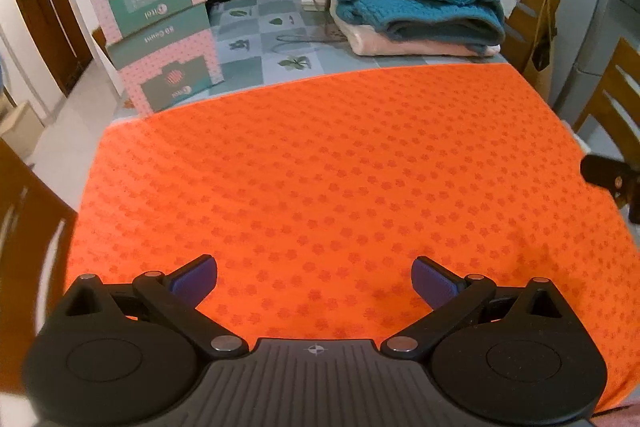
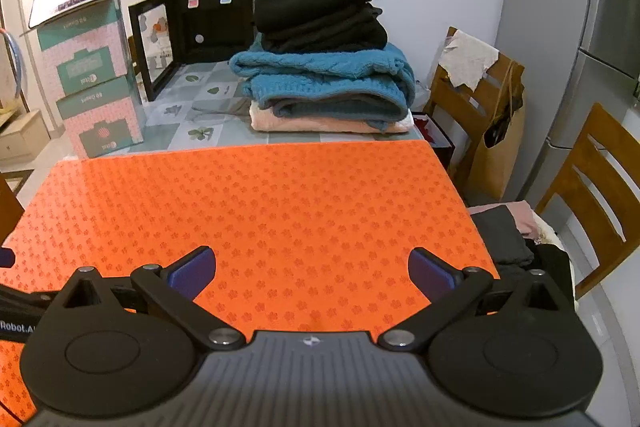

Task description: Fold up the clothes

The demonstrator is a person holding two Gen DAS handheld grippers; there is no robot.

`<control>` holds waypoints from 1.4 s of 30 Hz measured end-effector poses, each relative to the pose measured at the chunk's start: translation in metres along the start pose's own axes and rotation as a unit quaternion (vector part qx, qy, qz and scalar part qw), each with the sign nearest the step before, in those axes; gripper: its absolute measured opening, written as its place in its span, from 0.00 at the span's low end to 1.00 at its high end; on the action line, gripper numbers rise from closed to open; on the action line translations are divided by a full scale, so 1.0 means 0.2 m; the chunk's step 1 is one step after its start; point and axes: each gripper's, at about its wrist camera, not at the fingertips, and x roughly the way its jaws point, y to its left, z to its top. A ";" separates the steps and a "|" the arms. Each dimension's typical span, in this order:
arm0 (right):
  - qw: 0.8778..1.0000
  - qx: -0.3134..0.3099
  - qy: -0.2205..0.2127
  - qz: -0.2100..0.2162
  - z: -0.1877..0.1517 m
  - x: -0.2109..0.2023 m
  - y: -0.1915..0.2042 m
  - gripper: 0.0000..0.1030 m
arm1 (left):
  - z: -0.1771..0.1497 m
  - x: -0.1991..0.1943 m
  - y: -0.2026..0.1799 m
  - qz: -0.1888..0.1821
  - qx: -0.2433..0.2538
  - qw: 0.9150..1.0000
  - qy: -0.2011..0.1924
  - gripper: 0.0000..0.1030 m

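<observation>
My left gripper (image 1: 314, 279) is black: a ribbed grey-black deck with a small cross-hair mark at its 12 o'clock edge, and a round housing with a shallow disc at each side. Silver screws pin the angled black links. My fingers (image 1: 195, 278) carry dark blue pads. My right gripper (image 2: 312, 271) is built the same; white lettering reading "Robot.A" shows at its 9 o'clock.

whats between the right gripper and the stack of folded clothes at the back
Mostly bare orange mat, then a strip of leaf-print tablecloth before the folded stack. Nothing lies on that stretch; the right wrist view shows it best. The right gripper is open and empty.
</observation>
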 end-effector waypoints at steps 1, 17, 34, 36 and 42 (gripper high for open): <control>1.000 0.002 0.003 0.003 0.00 0.01 0.00 1.00 | 0.00 0.00 -0.01 0.000 -0.004 1.000 0.003 1.00; 0.998 0.014 0.040 0.038 -0.02 0.11 -0.03 1.00 | -0.01 -0.01 0.09 -0.039 -0.093 0.995 0.015 1.00; 0.998 0.004 0.044 0.045 -0.03 0.13 -0.01 1.00 | 0.00 0.02 0.04 -0.014 -0.057 0.998 0.024 1.00; 0.998 0.003 0.042 0.044 -0.03 0.13 0.00 1.00 | 0.00 0.01 0.04 -0.015 -0.059 0.998 0.022 1.00; 0.998 0.000 0.039 0.047 -0.04 0.12 0.00 1.00 | 0.00 0.00 0.04 -0.021 -0.060 0.998 0.014 1.00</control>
